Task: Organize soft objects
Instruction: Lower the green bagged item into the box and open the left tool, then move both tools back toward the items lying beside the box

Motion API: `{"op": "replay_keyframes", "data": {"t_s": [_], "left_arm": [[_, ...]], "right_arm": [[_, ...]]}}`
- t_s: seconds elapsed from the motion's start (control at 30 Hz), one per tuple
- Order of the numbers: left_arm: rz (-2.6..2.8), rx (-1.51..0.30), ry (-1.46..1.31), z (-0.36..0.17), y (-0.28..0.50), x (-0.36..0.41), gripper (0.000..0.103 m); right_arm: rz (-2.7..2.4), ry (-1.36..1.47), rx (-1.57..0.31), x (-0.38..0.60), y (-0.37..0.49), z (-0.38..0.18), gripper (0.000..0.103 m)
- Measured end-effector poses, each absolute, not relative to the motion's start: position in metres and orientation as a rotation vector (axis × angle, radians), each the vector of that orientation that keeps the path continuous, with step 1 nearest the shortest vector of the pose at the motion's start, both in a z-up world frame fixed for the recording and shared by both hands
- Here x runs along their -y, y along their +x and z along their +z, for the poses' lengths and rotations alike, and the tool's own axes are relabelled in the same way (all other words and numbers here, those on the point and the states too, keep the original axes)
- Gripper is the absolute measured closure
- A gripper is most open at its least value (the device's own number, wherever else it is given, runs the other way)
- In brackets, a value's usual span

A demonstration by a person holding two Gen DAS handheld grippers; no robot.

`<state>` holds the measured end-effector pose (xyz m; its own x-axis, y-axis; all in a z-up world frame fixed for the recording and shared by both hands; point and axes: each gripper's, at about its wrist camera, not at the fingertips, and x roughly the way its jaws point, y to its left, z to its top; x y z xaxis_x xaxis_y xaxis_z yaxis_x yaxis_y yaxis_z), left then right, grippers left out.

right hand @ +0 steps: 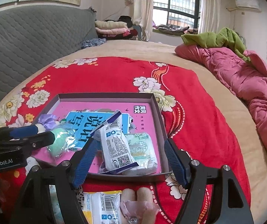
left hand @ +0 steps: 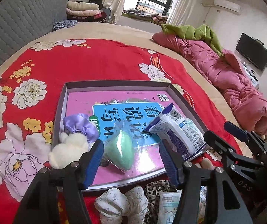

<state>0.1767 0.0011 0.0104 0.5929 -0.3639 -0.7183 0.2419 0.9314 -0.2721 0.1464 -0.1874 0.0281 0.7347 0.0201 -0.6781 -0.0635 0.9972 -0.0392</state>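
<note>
Both jaws stand wide apart and grasp nothing: the left gripper hangs over the near edge of the tray, straddling the green sponge, and the right gripper hangs over the tray's near right corner, straddling the white packet. One red blanket with white flowers covers the bed, and one pink quilt lies bunched along its far side with one green cloth on top. One shallow grey tray sits on the blanket, its floor covered by a pink and blue sheet. Five soft things lie in it: one white packet with blue ends, one pale tissue pack touching it on the right, one green sponge in clear wrap, one white plush at the left wall, and one purple scrunchie just behind the plush. Outside the tray, near the camera, lie one speckled white sock roll, one leopard cloth and one more packet.
</note>
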Motion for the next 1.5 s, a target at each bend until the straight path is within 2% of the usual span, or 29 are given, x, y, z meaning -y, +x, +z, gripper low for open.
{"op": "replay_keyframes", "data": {"t_s": [0.67, 1.5], "left_arm": [[-0.243, -0.770, -0.149, 0.032, 0.143, -0.025, 0.038], [-0.166, -0.797, -0.148, 0.033, 0.084, -0.012, 0.038]], "right_arm": [[0.065, -0.050, -0.684, 0.193, 0.122, 0.052, 0.027], [0.080, -0.023, -0.638, 0.205, 0.089, 0.080, 0.027]]}}
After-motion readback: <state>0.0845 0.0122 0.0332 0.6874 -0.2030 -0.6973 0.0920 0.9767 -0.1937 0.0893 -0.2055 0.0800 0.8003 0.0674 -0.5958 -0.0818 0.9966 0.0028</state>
